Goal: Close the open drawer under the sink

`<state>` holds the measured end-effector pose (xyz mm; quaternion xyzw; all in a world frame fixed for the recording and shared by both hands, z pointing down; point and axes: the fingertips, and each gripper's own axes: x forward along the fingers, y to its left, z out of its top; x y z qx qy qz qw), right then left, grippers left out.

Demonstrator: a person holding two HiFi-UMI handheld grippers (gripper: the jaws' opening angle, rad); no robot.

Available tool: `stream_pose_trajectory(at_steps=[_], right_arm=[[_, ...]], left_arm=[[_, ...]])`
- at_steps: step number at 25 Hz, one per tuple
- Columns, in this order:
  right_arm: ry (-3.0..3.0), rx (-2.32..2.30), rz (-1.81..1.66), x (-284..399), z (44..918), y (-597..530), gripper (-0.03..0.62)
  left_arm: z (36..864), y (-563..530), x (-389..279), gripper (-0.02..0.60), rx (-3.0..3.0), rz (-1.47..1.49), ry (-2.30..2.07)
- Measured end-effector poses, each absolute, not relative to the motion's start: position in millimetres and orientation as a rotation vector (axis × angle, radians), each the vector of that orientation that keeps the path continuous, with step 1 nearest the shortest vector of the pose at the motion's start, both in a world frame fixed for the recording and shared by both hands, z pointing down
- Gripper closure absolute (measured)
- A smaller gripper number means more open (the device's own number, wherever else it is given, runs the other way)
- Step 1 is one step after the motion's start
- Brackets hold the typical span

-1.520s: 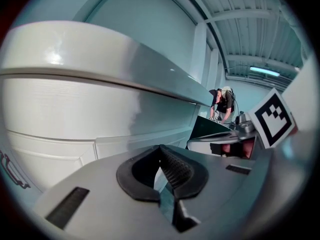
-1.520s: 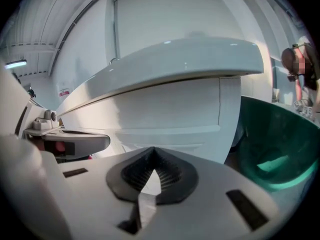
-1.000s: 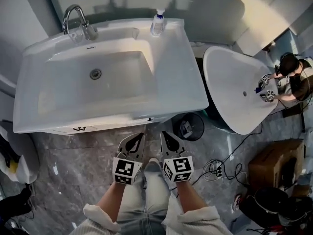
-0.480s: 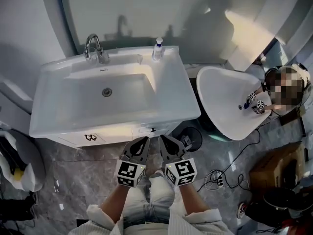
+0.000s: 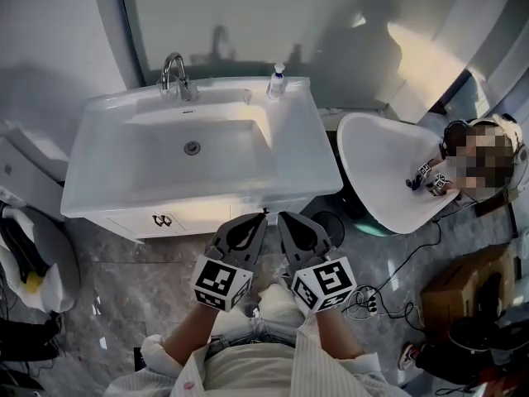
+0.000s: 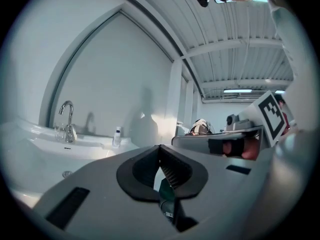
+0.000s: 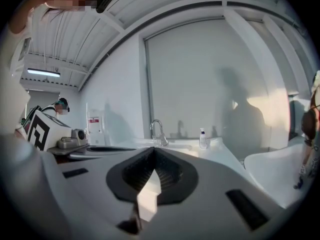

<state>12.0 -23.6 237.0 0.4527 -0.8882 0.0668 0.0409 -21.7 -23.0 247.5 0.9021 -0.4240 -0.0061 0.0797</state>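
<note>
A wide white sink (image 5: 289, 151) fills the middle of the head view, its rectangular bowl dry around a round drain (image 5: 193, 147), with a chrome faucet (image 5: 175, 74) at the back rim. Under its front edge the drawer (image 5: 198, 218) shows as a white strip with a dark handle (image 5: 162, 220); I cannot tell how far out it stands. To the right sits a second, oval white basin (image 5: 372, 164), where another person (image 5: 488, 160) reaches over its far rim. A cardboard box (image 5: 464, 281) rests on the grey floor at lower right. A black round bin (image 5: 332, 222) stands between the two basins, its contents hidden. My left gripper (image 5: 256, 220) and right gripper (image 5: 286, 218) hover side by side just before the drawer, each with jaws pressed together, pinching nothing. A small pump bottle (image 5: 277, 81) stands on the sink's back corner.
</note>
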Motion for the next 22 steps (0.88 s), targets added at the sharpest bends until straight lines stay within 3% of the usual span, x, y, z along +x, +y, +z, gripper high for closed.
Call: stream_pose_trajectory(at_steps=[22], right_arm=[[-2.752,1.270,0.139,7.8,194.8,-2.1,0.585]], left_arm=[[192.6,-2.5,-25.5,0.566,2.724,-0.106,-1.287]])
